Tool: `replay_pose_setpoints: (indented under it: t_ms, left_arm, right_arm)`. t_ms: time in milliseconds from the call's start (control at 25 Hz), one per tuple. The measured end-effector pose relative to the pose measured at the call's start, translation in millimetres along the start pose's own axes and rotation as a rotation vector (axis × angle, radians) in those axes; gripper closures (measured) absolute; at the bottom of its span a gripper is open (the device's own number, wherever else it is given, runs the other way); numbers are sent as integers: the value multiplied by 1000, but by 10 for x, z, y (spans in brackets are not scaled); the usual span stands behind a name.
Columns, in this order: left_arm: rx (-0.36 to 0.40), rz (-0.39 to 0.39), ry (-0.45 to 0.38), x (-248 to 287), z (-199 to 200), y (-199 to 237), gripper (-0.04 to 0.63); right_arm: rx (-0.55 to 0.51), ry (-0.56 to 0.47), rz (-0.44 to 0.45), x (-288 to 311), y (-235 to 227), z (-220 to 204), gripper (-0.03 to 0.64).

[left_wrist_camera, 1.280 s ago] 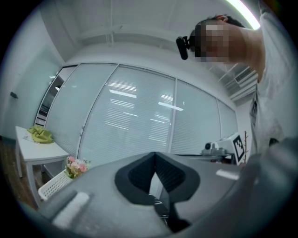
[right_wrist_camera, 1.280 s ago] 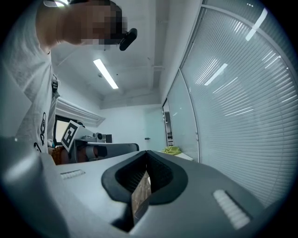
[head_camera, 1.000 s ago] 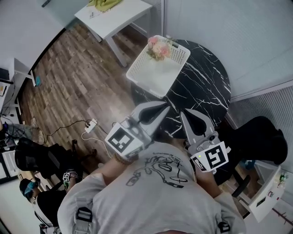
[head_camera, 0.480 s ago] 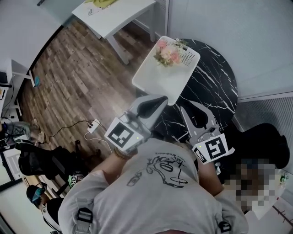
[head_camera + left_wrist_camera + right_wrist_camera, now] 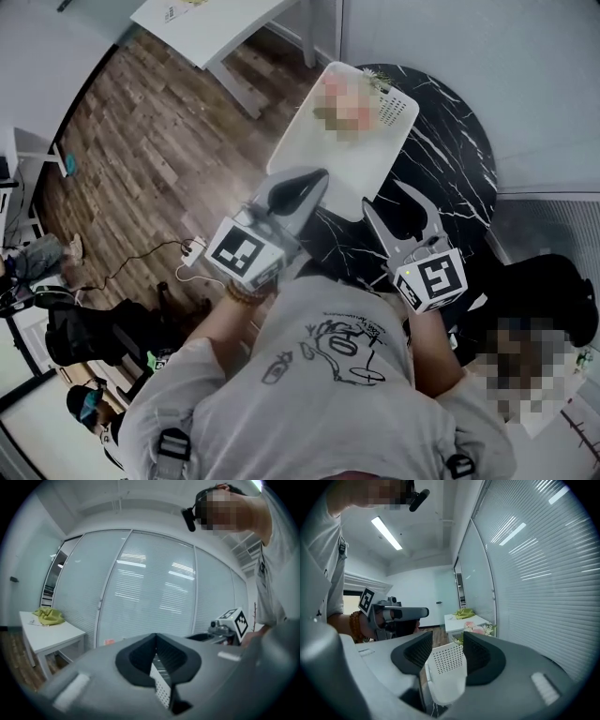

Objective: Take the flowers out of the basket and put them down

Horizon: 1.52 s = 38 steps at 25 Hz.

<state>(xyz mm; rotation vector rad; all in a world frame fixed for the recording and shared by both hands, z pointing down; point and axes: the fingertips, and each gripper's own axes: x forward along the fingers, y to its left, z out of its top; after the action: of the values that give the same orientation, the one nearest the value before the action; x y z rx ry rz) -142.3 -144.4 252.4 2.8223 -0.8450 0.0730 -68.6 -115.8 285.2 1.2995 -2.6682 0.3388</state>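
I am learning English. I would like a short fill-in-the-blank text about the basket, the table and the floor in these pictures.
1. The white perforated plastic basket stands on a round ____ marble table.
2. Inside the basket lie pink ____.
3. The floor beside the table is made of brown ____.

Missing words: black; flowers; wood.

The person wears a grey short-sleeved T-shirt (image 5: 319, 408) printed with a black line drawing (image 5: 333, 342), a brown beaded bracelet (image 5: 237, 295) on the left wrist, and dark-buckled shoulder straps (image 5: 173, 441).
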Motion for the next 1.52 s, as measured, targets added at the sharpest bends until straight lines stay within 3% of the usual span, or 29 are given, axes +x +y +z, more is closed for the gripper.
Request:
replay_pose_setpoints:
  t_ms: [320,680,1080,1520]
  left_arm:
    - [-3,8,25,309,-210,463,592]
    - [-19,52,47,524,-460,1037,592]
    - [-19,67,101,709,-714,1498,592]
    - [-11,65,149,978,-949,1850,592]
  right_arm:
    - [40,92,-52,479,-397,-354,266]
    - [15,201,-91,1064,-765,-691,102]
    - [64,247,-85,1597,-954,-980,46]
    - [89,279,-81,2034,-1154,-1207,29]
